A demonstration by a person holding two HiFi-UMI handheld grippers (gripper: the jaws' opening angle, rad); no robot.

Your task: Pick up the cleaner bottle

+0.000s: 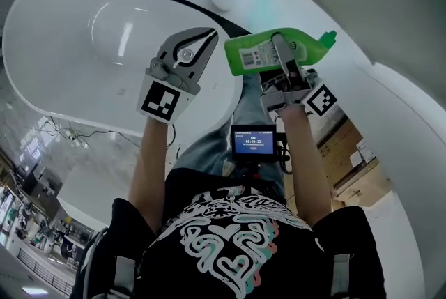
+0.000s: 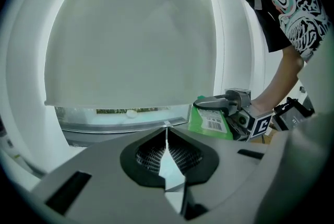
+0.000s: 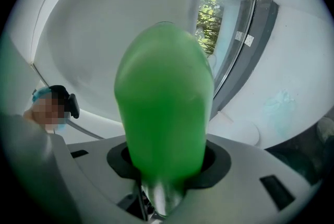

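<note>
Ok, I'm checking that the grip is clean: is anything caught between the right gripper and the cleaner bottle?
Nothing visible. The right gripper is clamped straight onto the green cleaner bottle, which fills the space between its jaws. The left gripper is shut and empty, apart from the bottle on its left.

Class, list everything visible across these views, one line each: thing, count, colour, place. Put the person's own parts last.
Green plastic cleaner bottle: one, green with a white barcode label, clamped in the right gripper.
Glossy white bathtub: one, white, upper left of head view.
Brown cardboard boxes: several, brown, right of head view.
Small black screen device: one, black with a blue display, at the person's front.
Left gripper: one, grey, jaws together, empty, left of the bottle.
Right gripper: one, grey, shut on the bottle.
Forearms: two, behind the grippers.
</note>
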